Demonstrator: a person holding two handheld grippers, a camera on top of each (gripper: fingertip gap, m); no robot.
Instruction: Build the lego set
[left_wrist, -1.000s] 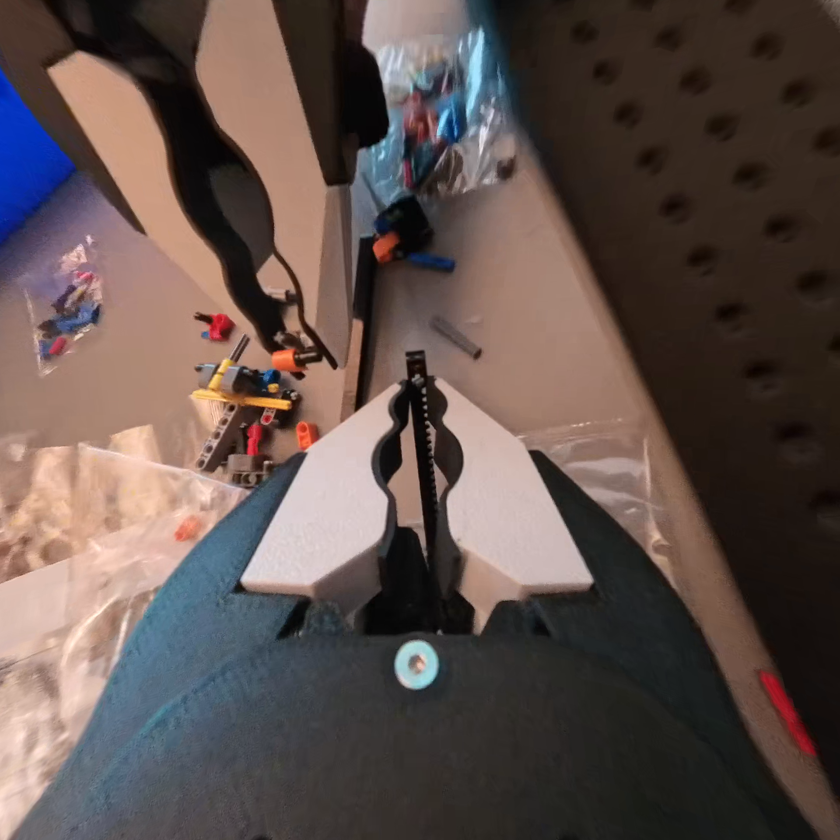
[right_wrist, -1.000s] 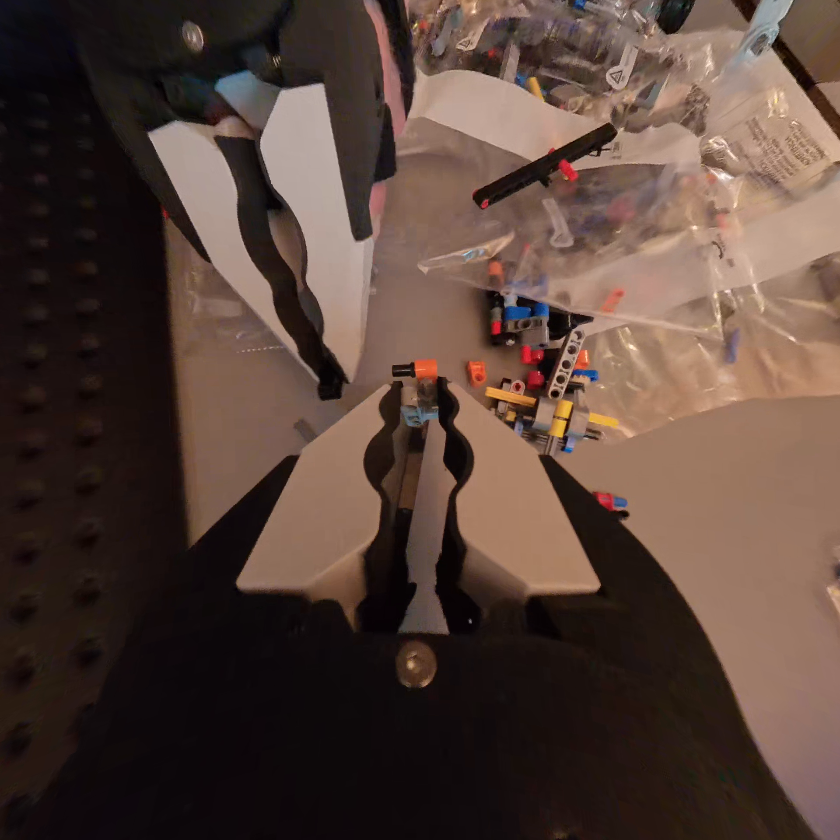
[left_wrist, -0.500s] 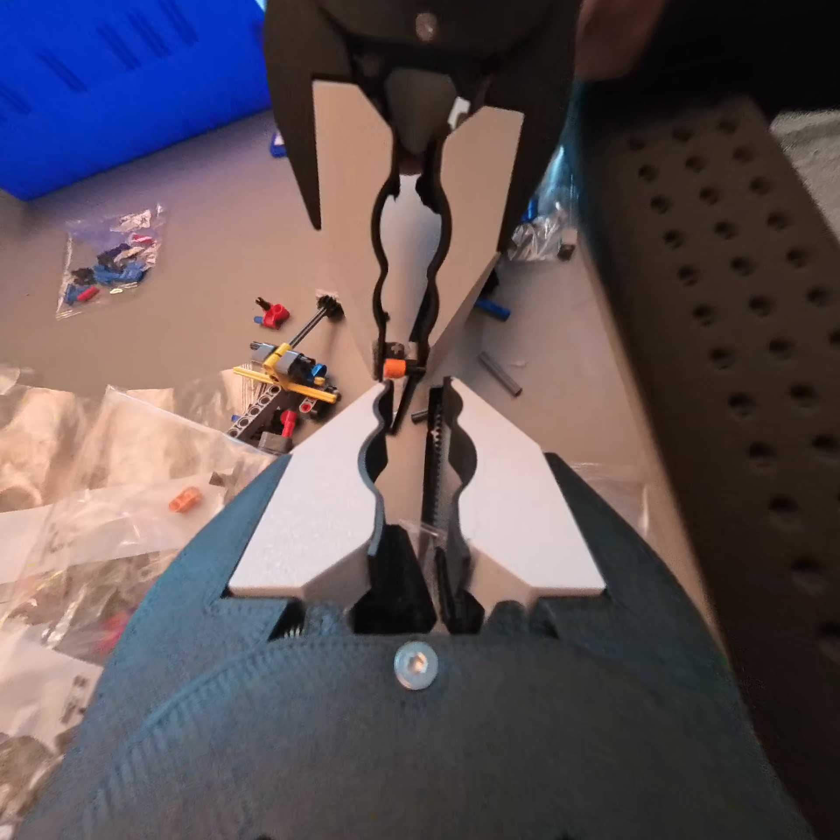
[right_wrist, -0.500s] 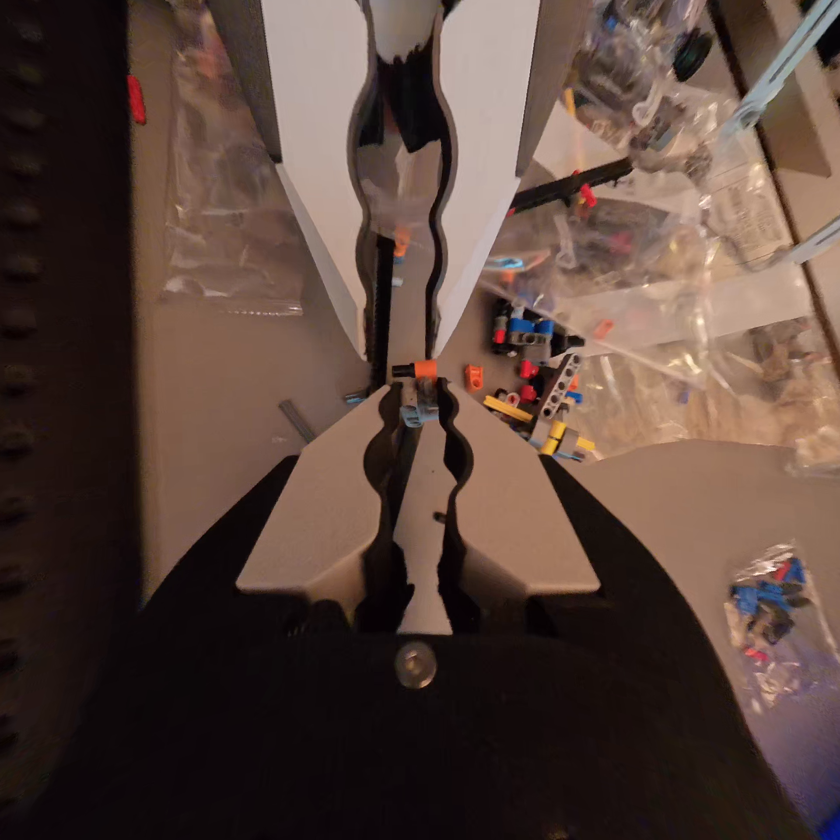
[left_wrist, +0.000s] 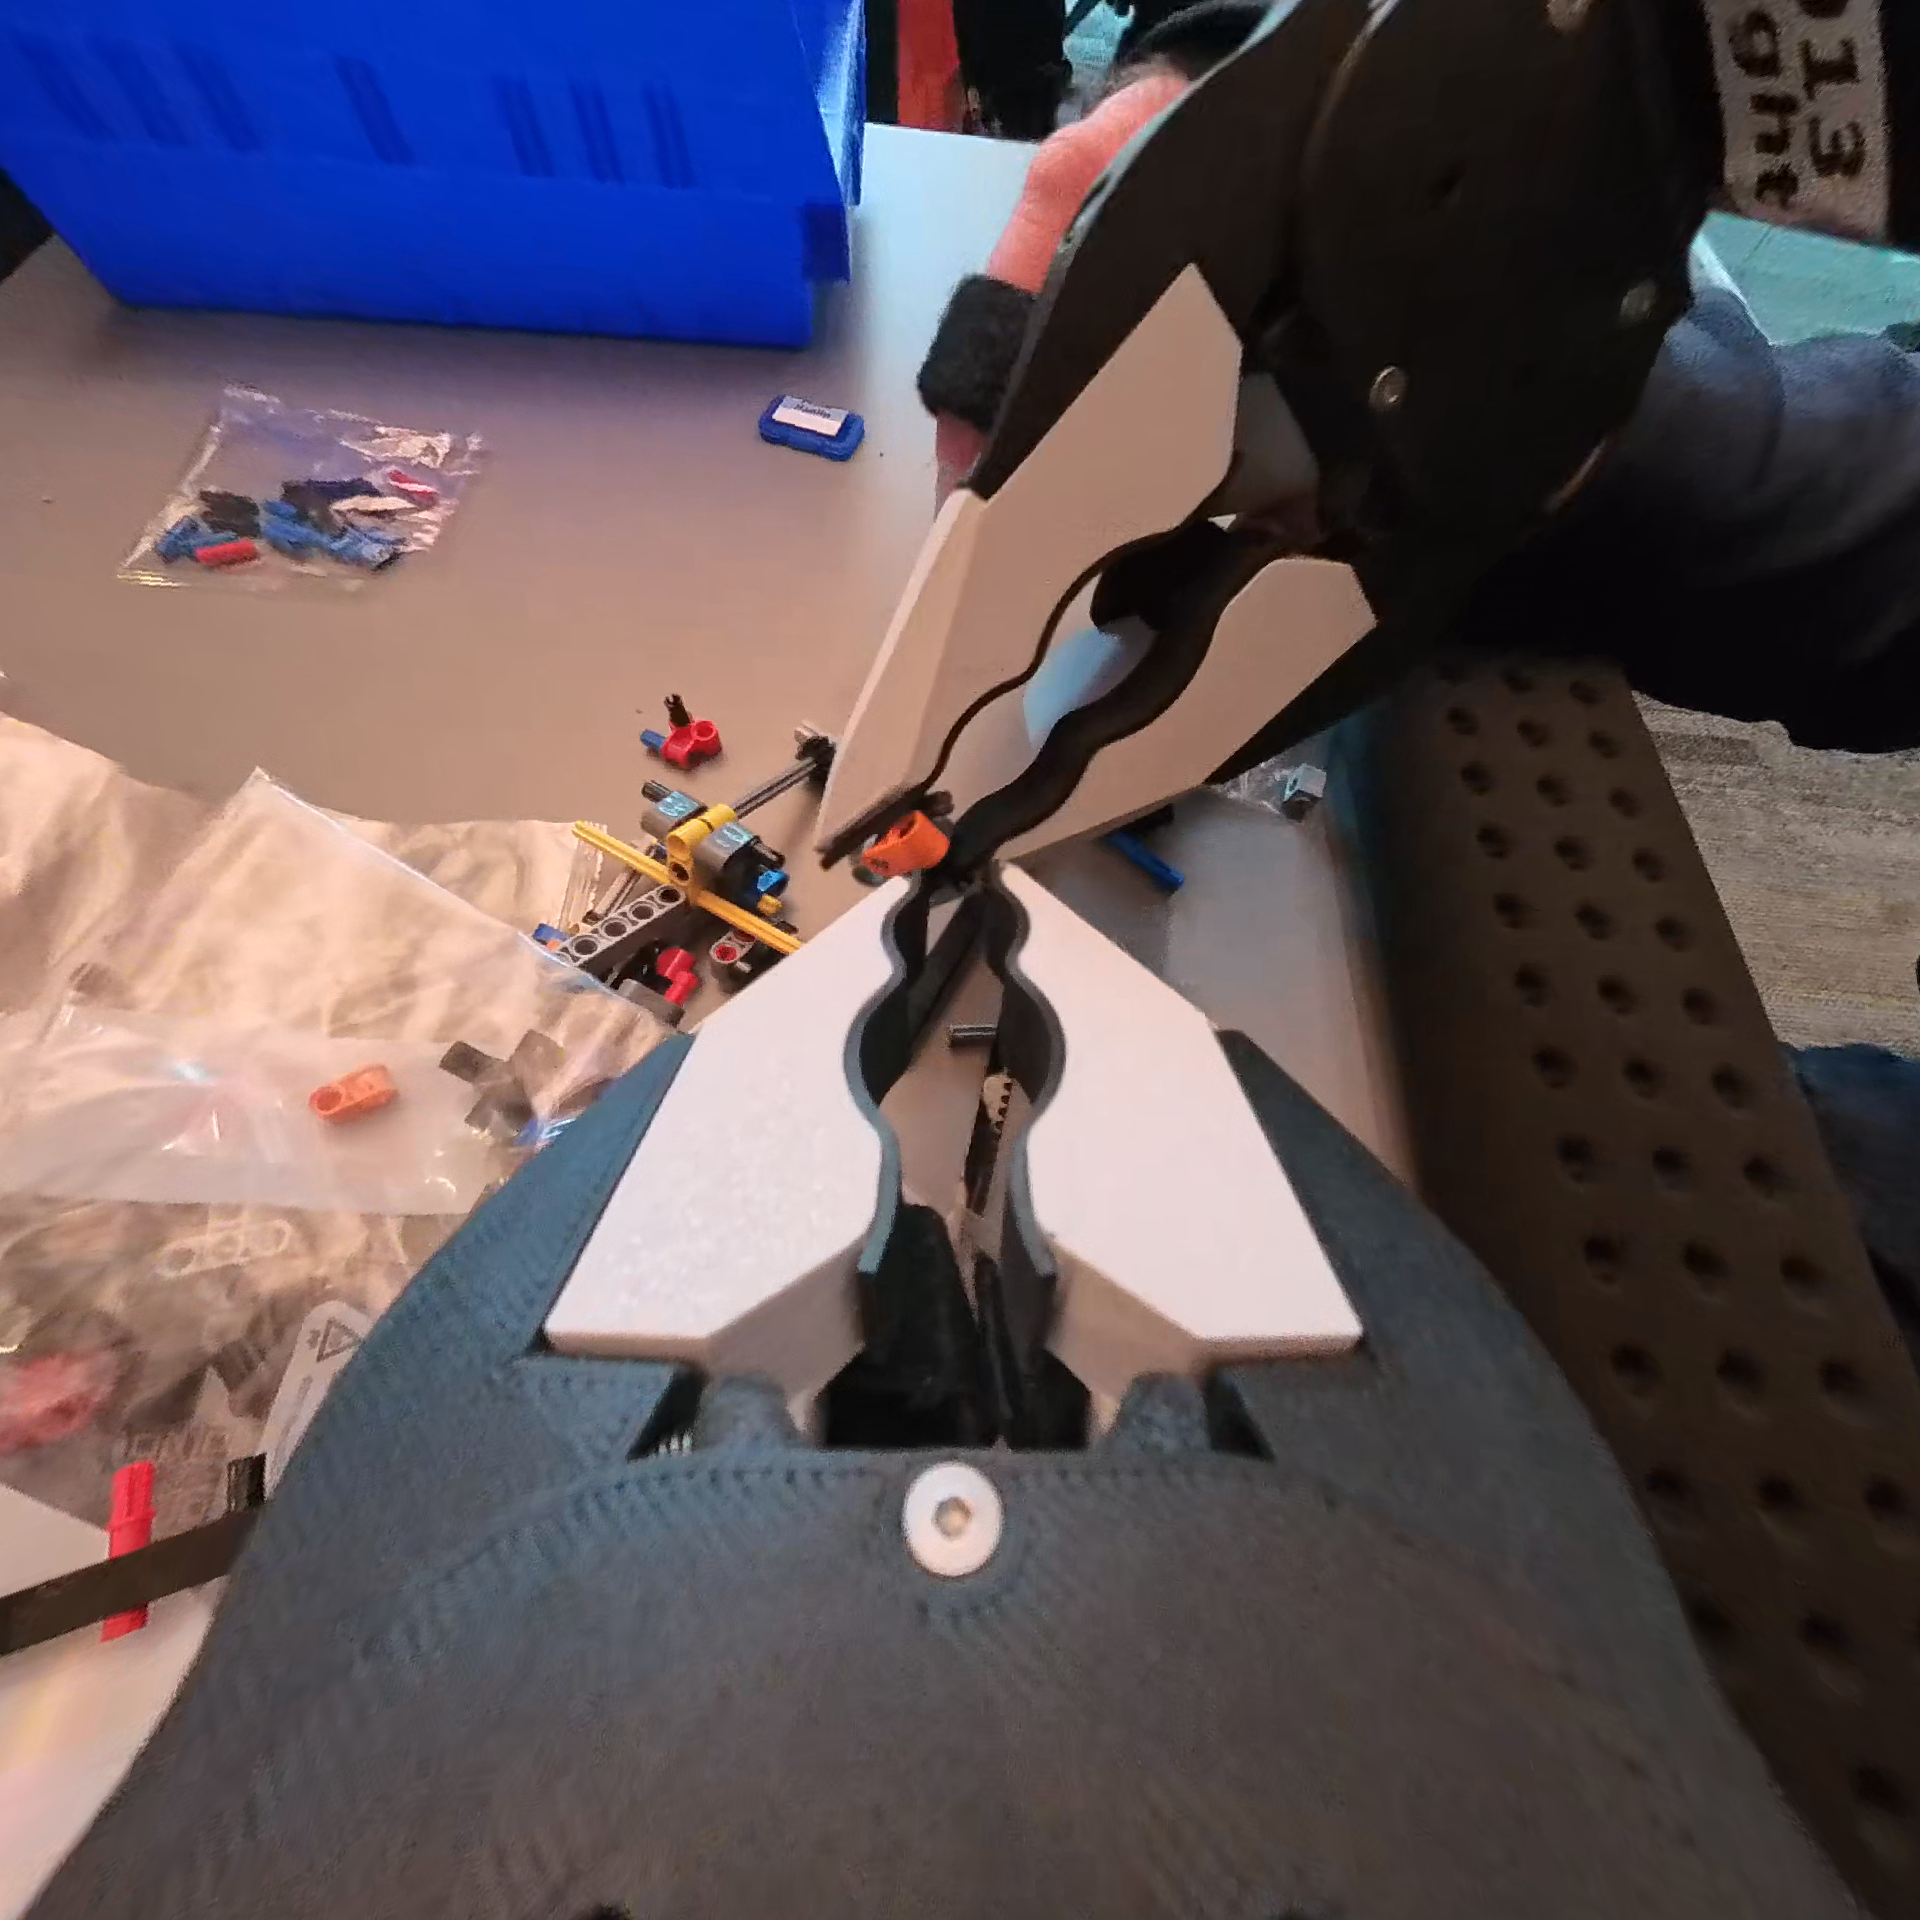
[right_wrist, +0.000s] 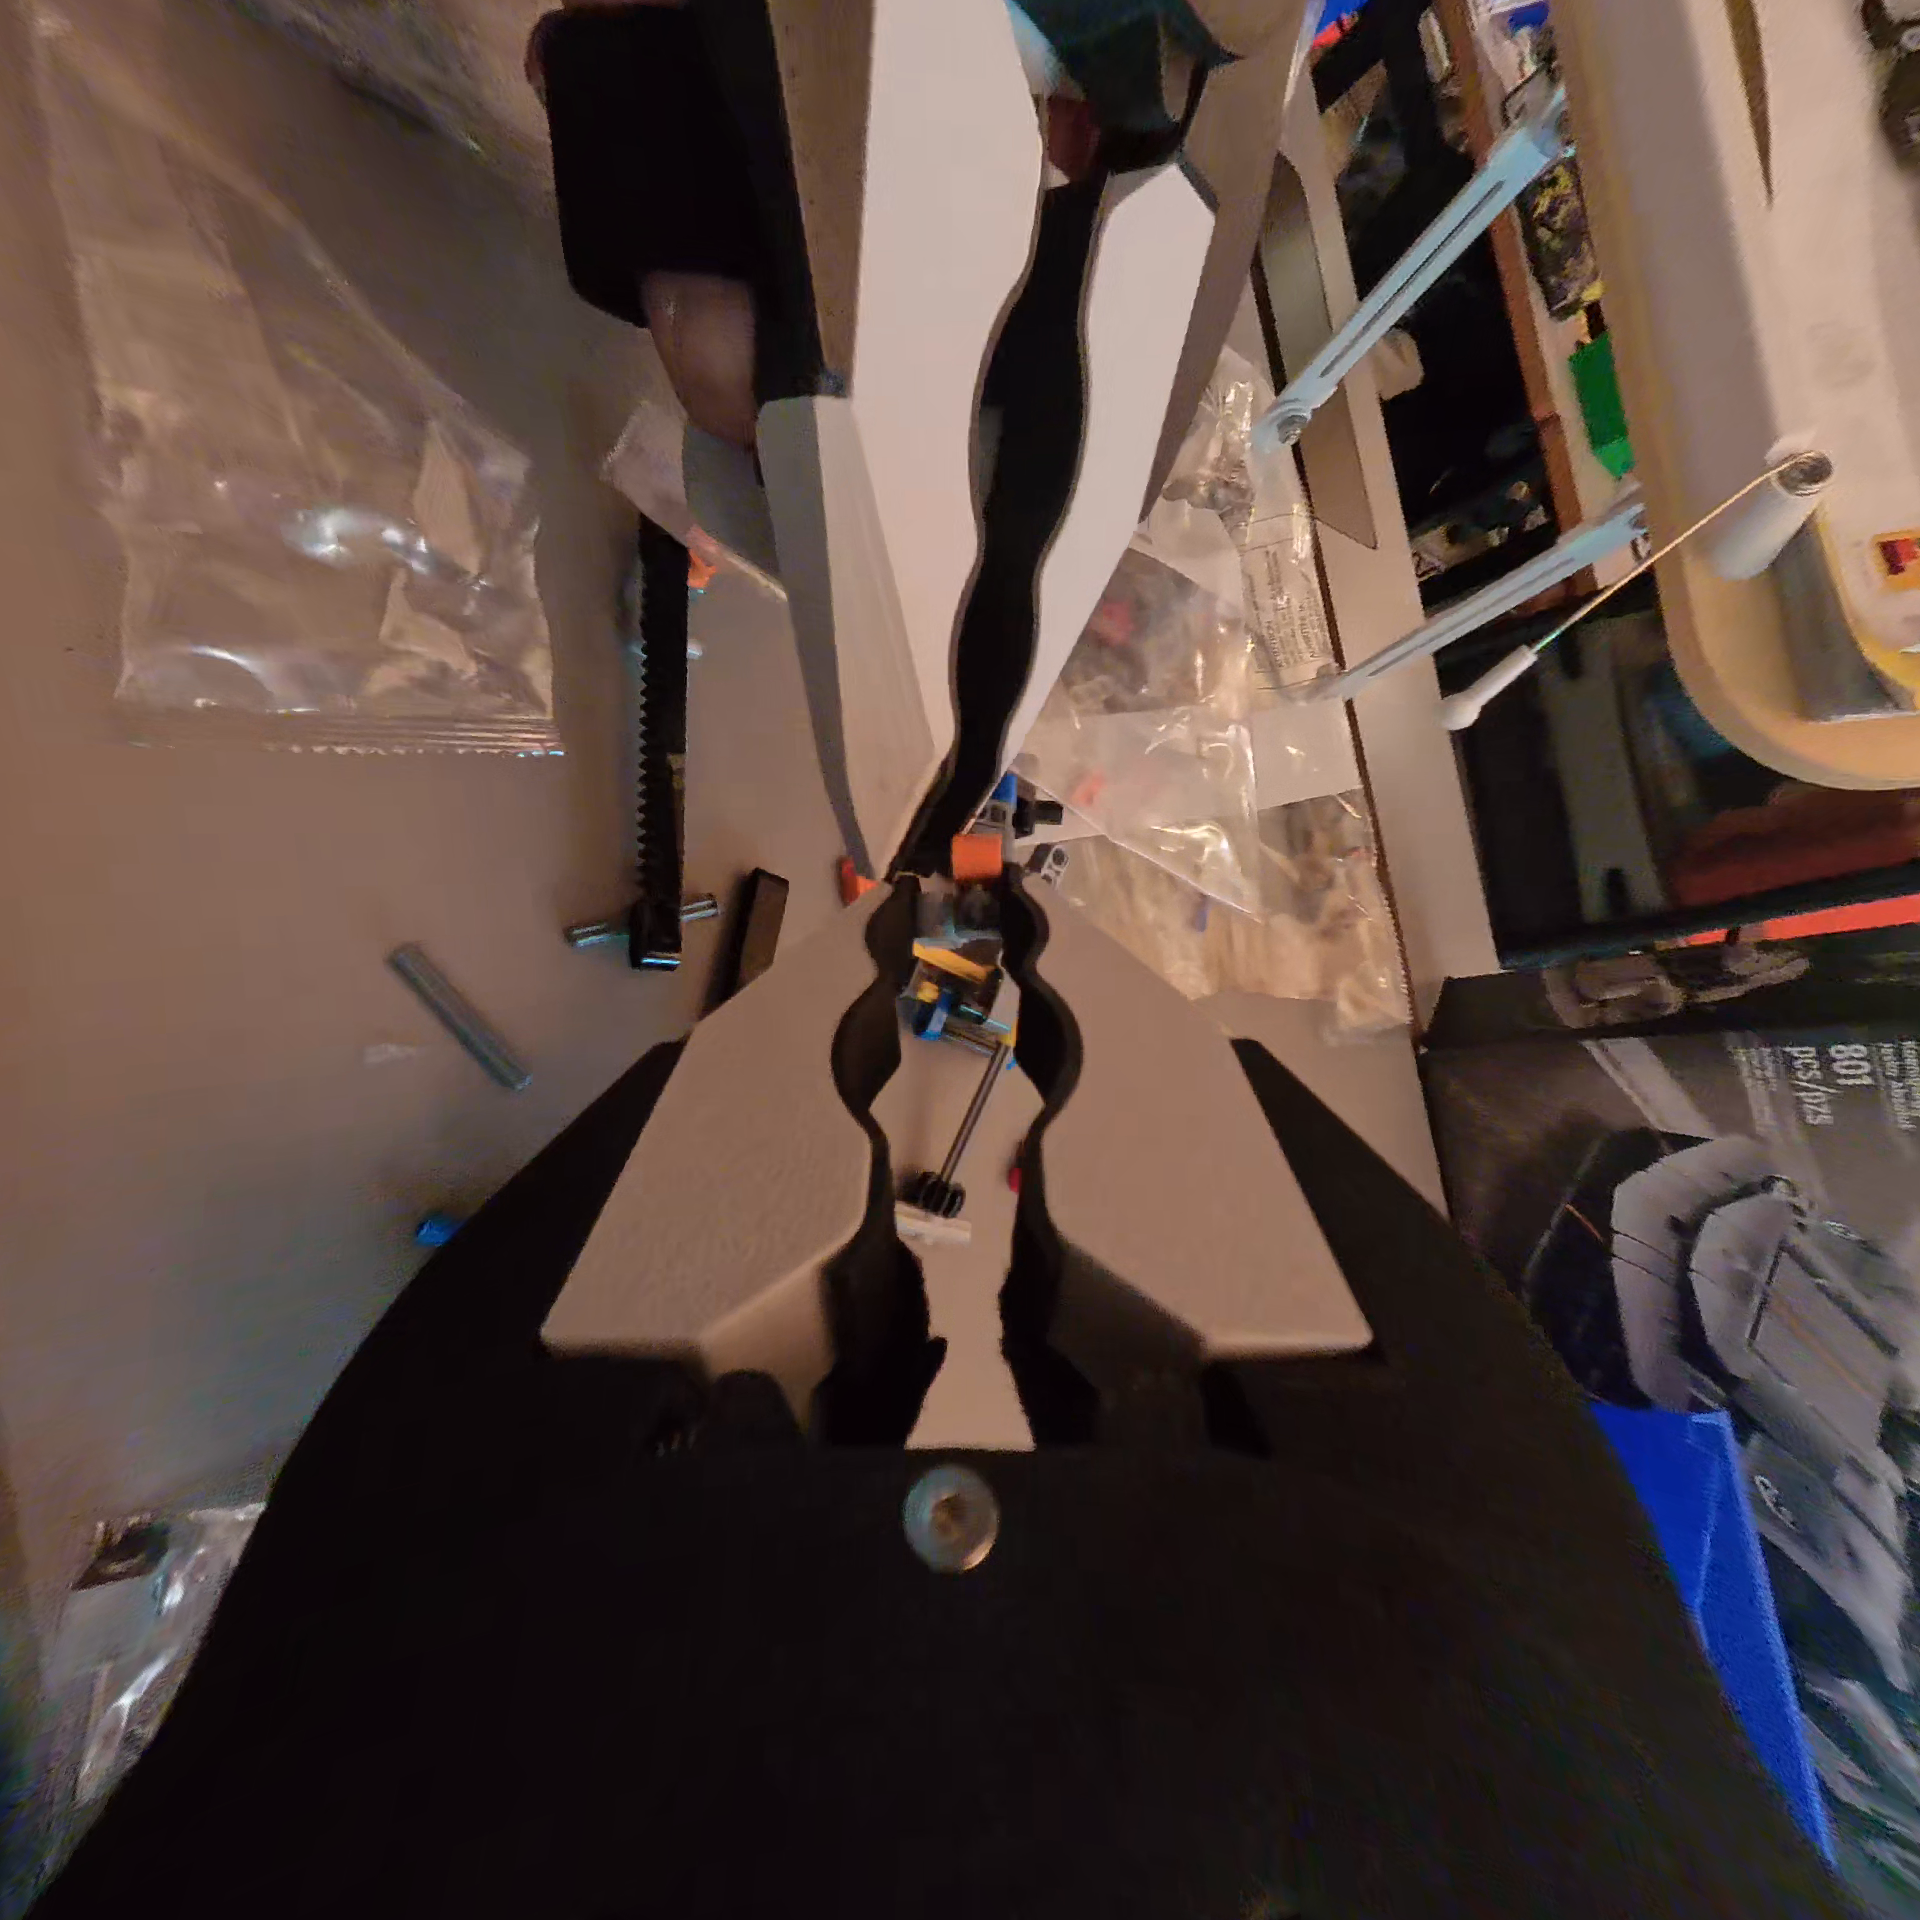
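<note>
Right hand-held gripper (left_wrist: 914, 842) pinched on a small orange-and-grey lego piece (left_wrist: 906, 840). Left hand-held gripper (left_wrist: 956, 894) tip to tip with it, nearly shut around a thin black toothed lego rack (left_wrist: 987, 1112). Nearby on the smooth grey table (left_wrist: 582, 582): a yellow-and-grey lego assembly (left_wrist: 696, 862), crinkled clear parts bags (left_wrist: 208, 987), a blue bin (left_wrist: 436, 156).

Orange connector piece (left_wrist: 902, 842) on a black axle, held aloft beside the yellow-grey sub-assembly (left_wrist: 698, 858); black toothed rack (right_wrist: 661, 748) flat on the counter.
</note>
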